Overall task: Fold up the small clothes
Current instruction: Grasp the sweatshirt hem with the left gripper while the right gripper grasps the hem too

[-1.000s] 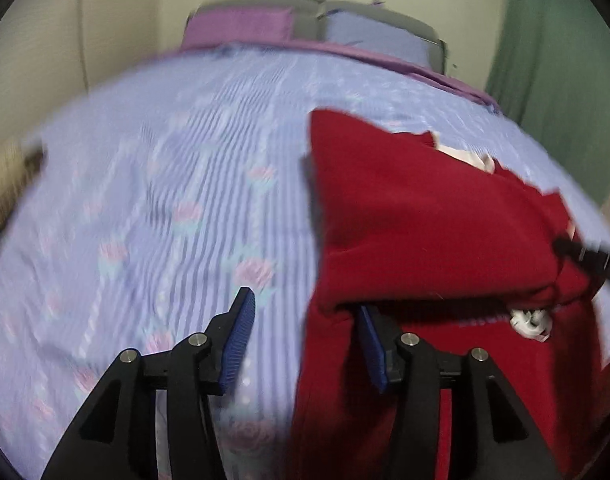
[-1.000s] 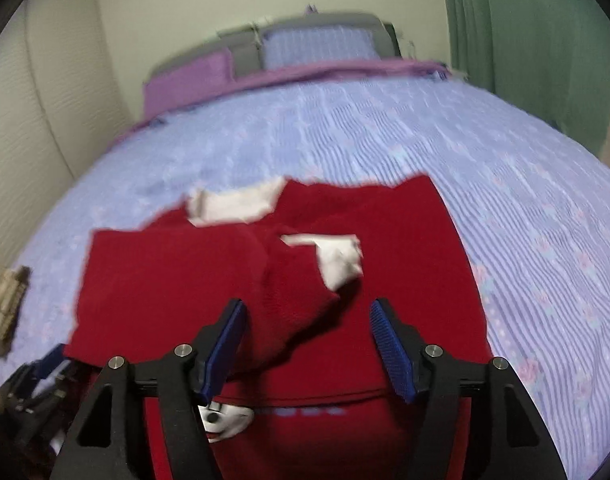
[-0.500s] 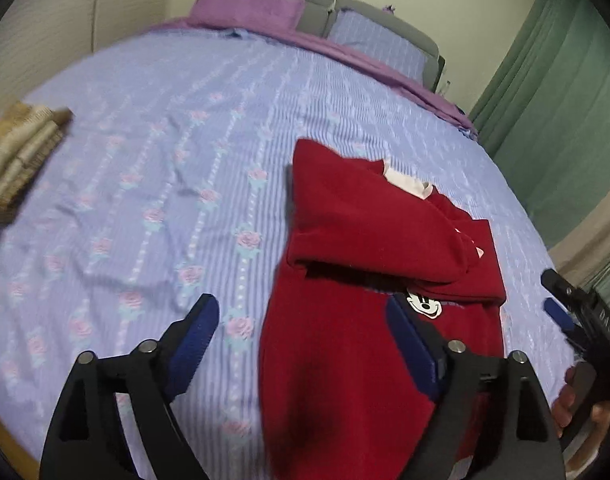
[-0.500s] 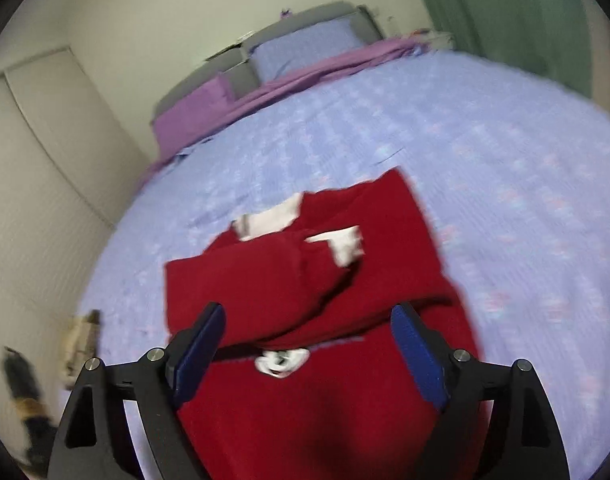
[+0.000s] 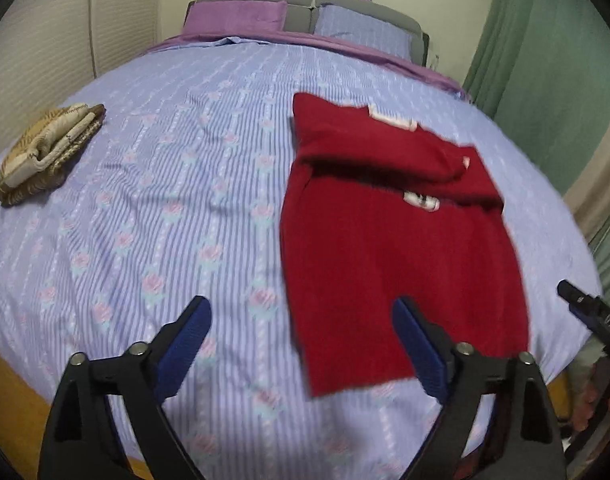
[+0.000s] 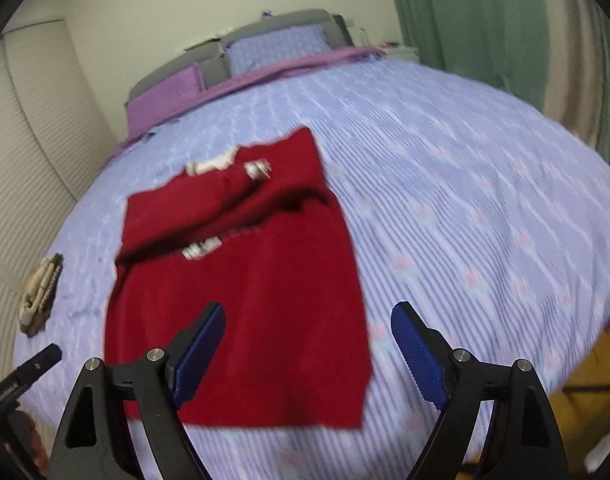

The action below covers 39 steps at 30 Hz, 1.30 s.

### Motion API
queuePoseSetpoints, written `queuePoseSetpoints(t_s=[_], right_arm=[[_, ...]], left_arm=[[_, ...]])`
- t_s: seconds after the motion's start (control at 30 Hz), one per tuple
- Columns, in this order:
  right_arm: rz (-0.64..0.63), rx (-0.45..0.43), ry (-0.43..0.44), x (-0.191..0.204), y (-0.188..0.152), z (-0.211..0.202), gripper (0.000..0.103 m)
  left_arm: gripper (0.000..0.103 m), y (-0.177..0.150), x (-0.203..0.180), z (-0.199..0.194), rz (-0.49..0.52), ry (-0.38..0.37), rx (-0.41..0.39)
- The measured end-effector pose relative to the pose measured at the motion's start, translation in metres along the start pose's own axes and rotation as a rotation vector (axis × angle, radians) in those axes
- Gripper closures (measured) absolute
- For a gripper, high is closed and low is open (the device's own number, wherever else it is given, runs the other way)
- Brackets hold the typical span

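Fuzzy matt sweater (image 5: pixel 401 248) — striped cotton bedsheet (image 5: pixel 177 184)

Open lilac striped bedspread (image 5: pixel 177 184) lies left of the red fleece sweater (image 5: pixel 389 248); a folded tan knit cloth (image 5: pixel 45 148) blocks the far-left edge.

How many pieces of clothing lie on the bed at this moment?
2. The red sweater lies spread near the bed's front edge, its sleeves folded across. The folded beige garment lies apart, near the far left edge. Nothing else shows, though the views are blurred.

Lilac floral-striped bed (image 5: pixel 153 184), purple pillow (image 5: pixel 237 16), grey headboard (image 5: pixel 301 12), green curtain (image 5: pixel 545 64), cream walls (image 6: pixel 153 4).
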State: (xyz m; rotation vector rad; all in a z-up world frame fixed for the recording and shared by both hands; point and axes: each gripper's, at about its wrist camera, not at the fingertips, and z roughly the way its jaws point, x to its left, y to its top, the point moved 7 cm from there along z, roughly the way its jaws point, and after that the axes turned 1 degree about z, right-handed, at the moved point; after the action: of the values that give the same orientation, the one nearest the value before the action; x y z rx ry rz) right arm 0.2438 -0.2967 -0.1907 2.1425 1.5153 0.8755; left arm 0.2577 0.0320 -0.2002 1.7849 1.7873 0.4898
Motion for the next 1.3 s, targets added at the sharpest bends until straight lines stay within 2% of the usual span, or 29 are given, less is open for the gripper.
queuePoseSetpoints(t_s=[0.17,0.33,0.53,0.67,0.8,1.0,1.07,1.17,1.27,1.3], right_arm=[[0.021,0.034,-0.006,-0.02,-0.032,0.008,0.018],[-0.011,0.054,-0.01,-0.028,-0.051,0.018,0.018],[-0.008,0.089,-0.001,-0.031,-0.058,0.031,0.019],[-0.022,0.107,-0.001,-0.03,-0.061,0.041,0.02],[-0.031,0.139,0.003,-0.027,-0.067,0.054,0.029],[-0.027,0.144,-0.012,-0.023,-0.07,0.064,0.029],[-0.018,0.144,-0.016,-0.021,-0.071,0.066,0.033],[-0.009,0.149,-0.006,-0.016,-0.068,0.067,0.045],[-0.005,0.155,0.038,-0.011,-0.066,0.065,0.068],[0.01,0.156,0.063,-0.01,-0.066,0.064,0.079]], left_arm=[[0.021,-0.029,-0.007,0.011,0.011,-0.042,0.031],[0.029,-0.045,-0.01,0.029,-0.004,-0.059,0.063],[0.037,-0.055,-0.009,0.053,-0.058,-0.106,0.133],[0.038,-0.061,-0.015,0.065,-0.076,-0.162,0.169],[0.038,-0.061,-0.017,0.073,-0.096,-0.18,0.176],[0.045,-0.054,-0.017,0.083,-0.166,-0.229,0.178],[0.048,-0.053,-0.017,0.083,-0.178,-0.228,0.177],[0.06,-0.052,-0.022,0.082,-0.15,-0.242,0.184],[0.073,-0.052,-0.022,0.081,-0.159,-0.252,0.19],[0.079,-0.052,-0.021,0.079,-0.158,-0.251,0.189]])
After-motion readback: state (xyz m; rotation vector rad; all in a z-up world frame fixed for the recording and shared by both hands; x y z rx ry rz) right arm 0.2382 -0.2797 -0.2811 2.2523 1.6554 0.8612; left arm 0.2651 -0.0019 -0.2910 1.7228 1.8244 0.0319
